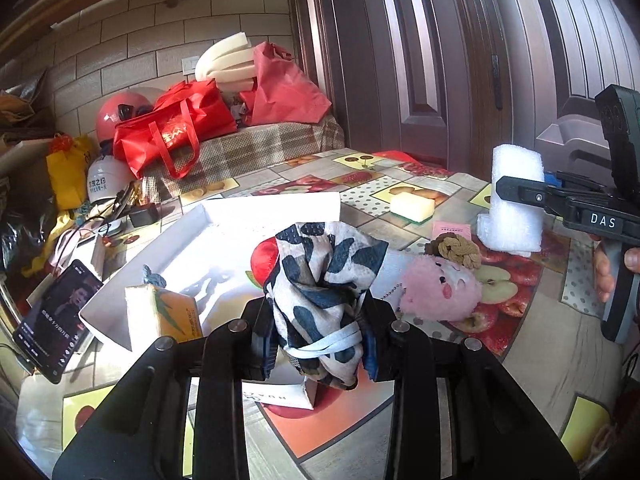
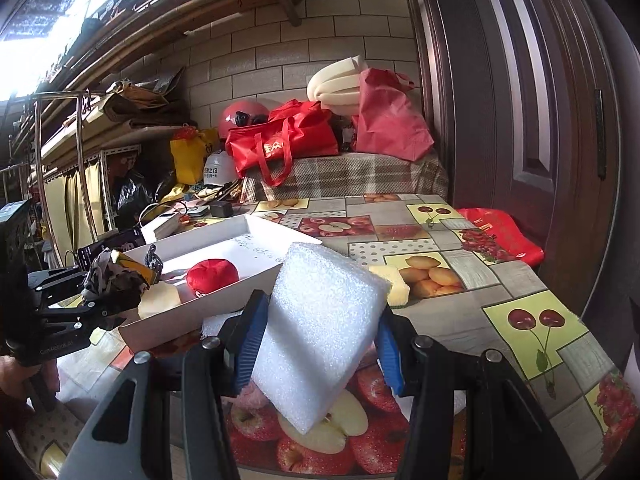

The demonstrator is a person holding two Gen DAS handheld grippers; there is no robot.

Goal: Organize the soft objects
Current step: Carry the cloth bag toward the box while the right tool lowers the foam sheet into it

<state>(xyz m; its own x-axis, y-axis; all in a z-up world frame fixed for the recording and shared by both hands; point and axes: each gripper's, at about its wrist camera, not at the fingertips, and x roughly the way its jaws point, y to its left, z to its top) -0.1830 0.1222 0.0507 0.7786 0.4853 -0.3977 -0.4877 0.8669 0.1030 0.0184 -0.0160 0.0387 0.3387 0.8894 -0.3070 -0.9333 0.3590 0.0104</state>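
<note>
Left hand-held gripper (image 1: pixel 318 344) is clamped on a bundled scarf (image 1: pixel 322 300), white with dark blue patches and tied with a pale band, filling the lower centre of the left wrist view. The scarf is held up off the tabletop (image 1: pixel 532 352), in front of the white tray (image 1: pixel 188 240). In the right wrist view the same gripper shows at the left edge with the scarf beside the tray's near corner.

Right hand-held gripper (image 2: pixel 316 344) is closed on a white foam block (image 2: pixel 324 332), tilted, lower centre of its frame, lifted above the apple-print tabletop. From the left wrist view the block sits upright at the right of frame, pinched between black fingers (image 1: pixel 520 192).

Inside the tray: a red plush (image 2: pixel 212 276), a yellow tissue pack (image 1: pixel 164 312) at the near edge, and a small dark item I can't identify.

Still on the tabletop: a pink plush (image 1: pixel 440 288) with a brown knotted top, right of centre, and a yellow sponge (image 1: pixel 412 206) further back. A phone (image 1: pixel 56 320) with its screen lit lies at lower left.
</note>
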